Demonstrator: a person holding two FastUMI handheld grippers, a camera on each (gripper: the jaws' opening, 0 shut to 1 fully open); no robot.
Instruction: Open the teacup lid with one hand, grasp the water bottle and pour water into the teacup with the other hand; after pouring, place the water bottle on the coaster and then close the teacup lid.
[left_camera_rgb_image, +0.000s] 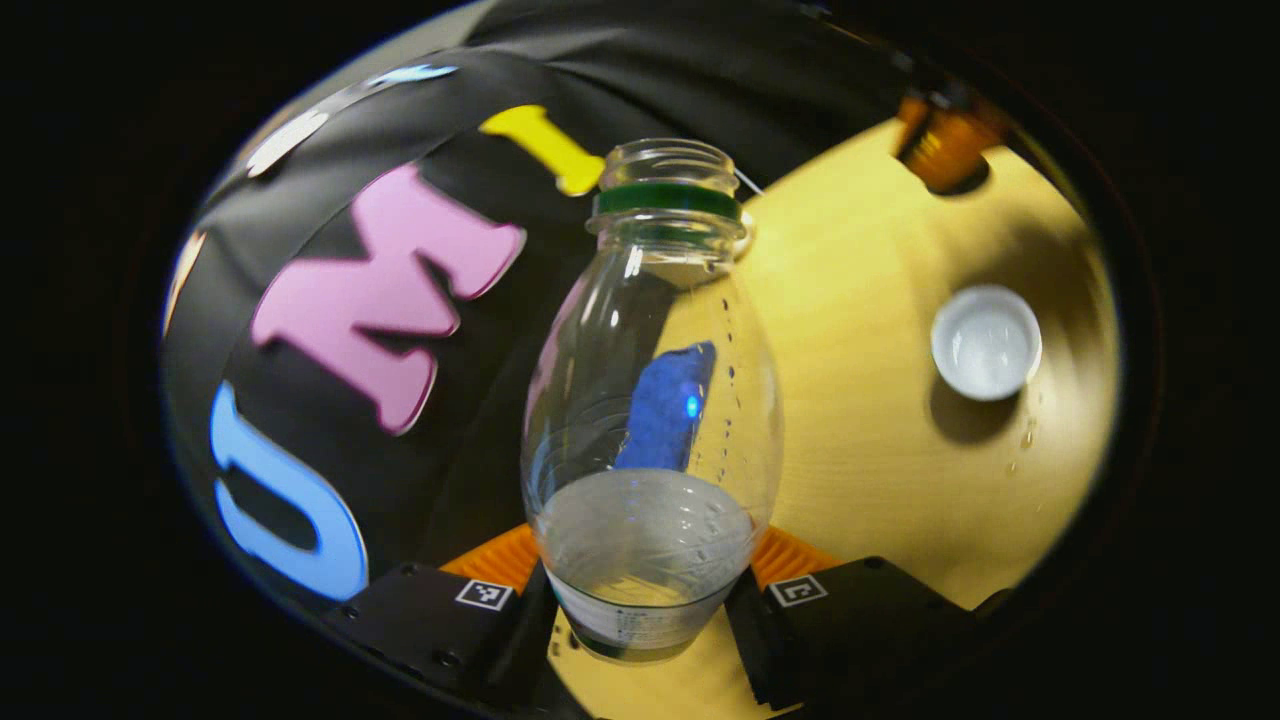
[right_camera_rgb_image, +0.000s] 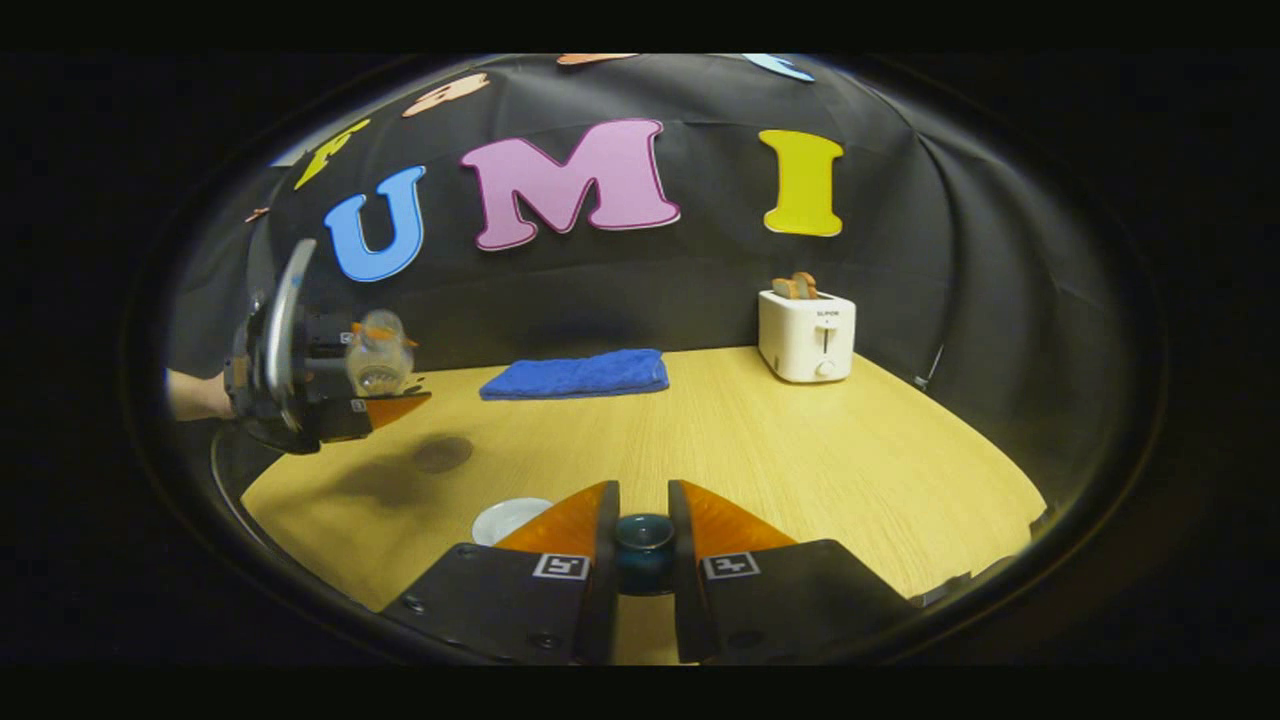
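The wooden table (right_camera_rgb_image: 800, 440) carries a white toaster (right_camera_rgb_image: 806, 335) at the rear right and a folded blue towel (right_camera_rgb_image: 575, 375) at the rear centre. The left gripper (left_camera_rgb_image: 645, 585) has its 2 fingers closed against the base of the uncapped water bottle (left_camera_rgb_image: 650, 400), held clear of the table and partly filled. The white teacup (left_camera_rgb_image: 986, 341) stands open on the table, well apart from the bottle. The right gripper (right_camera_rgb_image: 643, 540) is narrowly parted, clamping the dark teacup lid (right_camera_rgb_image: 643, 550). The round coaster (right_camera_rgb_image: 442, 454) lies bare, front left.
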